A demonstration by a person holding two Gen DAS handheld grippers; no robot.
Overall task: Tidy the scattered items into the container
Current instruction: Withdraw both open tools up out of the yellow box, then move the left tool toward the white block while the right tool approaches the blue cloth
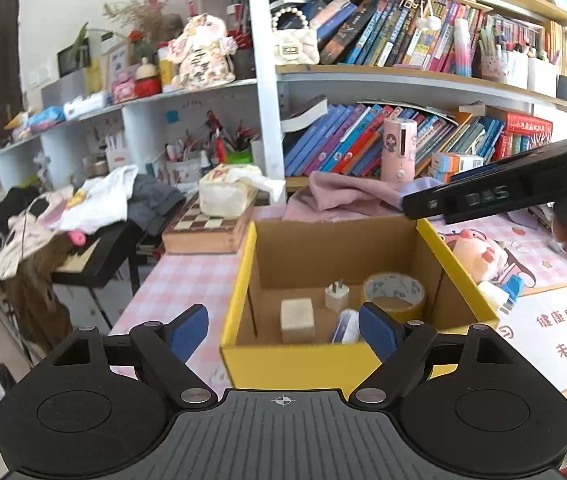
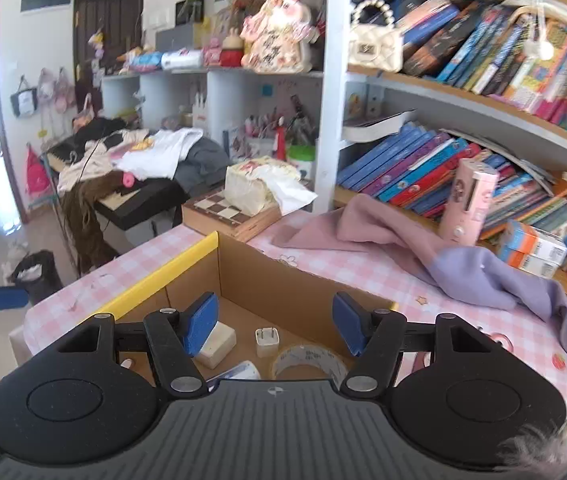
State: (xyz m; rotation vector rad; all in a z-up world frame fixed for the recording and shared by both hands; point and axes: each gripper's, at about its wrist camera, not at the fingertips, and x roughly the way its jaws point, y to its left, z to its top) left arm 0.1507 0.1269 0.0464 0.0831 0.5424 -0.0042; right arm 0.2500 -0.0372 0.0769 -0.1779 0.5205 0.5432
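Note:
A yellow-edged cardboard box (image 1: pixel 239 280) stands on the pink checked table. Inside lie a cream block (image 1: pixel 297 319), a white plug adapter (image 1: pixel 336 296), a roll of clear tape (image 1: pixel 394 292) and a small blue-white item (image 1: pixel 345 326). My left gripper (image 1: pixel 282 330) is open and empty at the box's near wall. My right gripper (image 2: pixel 275 324) is open and empty above the box (image 2: pixel 163 280), over the block (image 2: pixel 216 344), adapter (image 2: pixel 267 342) and tape (image 2: pixel 310 362). The right gripper's black body (image 1: pixel 503 194) shows over the box's far right corner in the left wrist view.
A pink and lilac cloth (image 2: pixel 423 248) lies behind the box. A chessboard box (image 1: pixel 203 228) with a tissue pack sits at the back left. A blue-white item (image 1: pixel 501 290) lies on the mat right of the box. Bookshelves (image 1: pixel 403 76) stand behind.

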